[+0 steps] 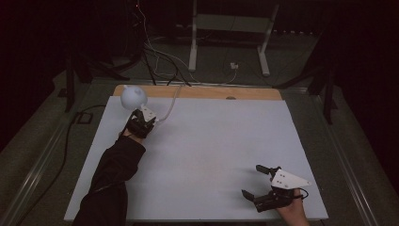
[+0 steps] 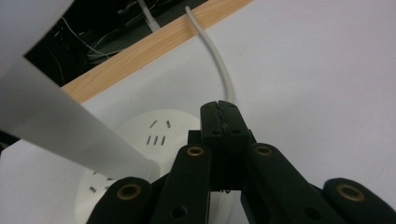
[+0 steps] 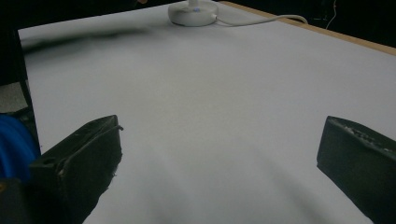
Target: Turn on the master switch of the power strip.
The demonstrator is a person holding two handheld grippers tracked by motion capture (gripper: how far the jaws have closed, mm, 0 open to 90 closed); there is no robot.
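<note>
A white desk lamp with a round head [image 1: 133,97] stands at the back left of the white table [image 1: 211,141]. My left gripper [image 1: 139,117] is right beside it. In the left gripper view that gripper [image 2: 219,111] is shut, its tips pressed together with nothing between them, just over the lamp's round base [image 2: 154,135]. The lamp's white stem [image 2: 70,126] slants across that view at the left. The lamp's white cord [image 2: 219,65] runs off toward the wooden back edge [image 2: 154,44]. My right gripper [image 1: 254,181] is open and empty near the front right. Its own view shows the gripper [image 3: 219,154] above bare table, with the lamp base [image 3: 192,11] far off.
The white cord [image 1: 171,106] leaves the table over the wooden strip [image 1: 211,92]. A small dark object [image 1: 230,98] lies on that strip. Behind the table stand a white frame [image 1: 230,23] and loose cables on the floor. A black cable [image 1: 70,136] runs along the left side.
</note>
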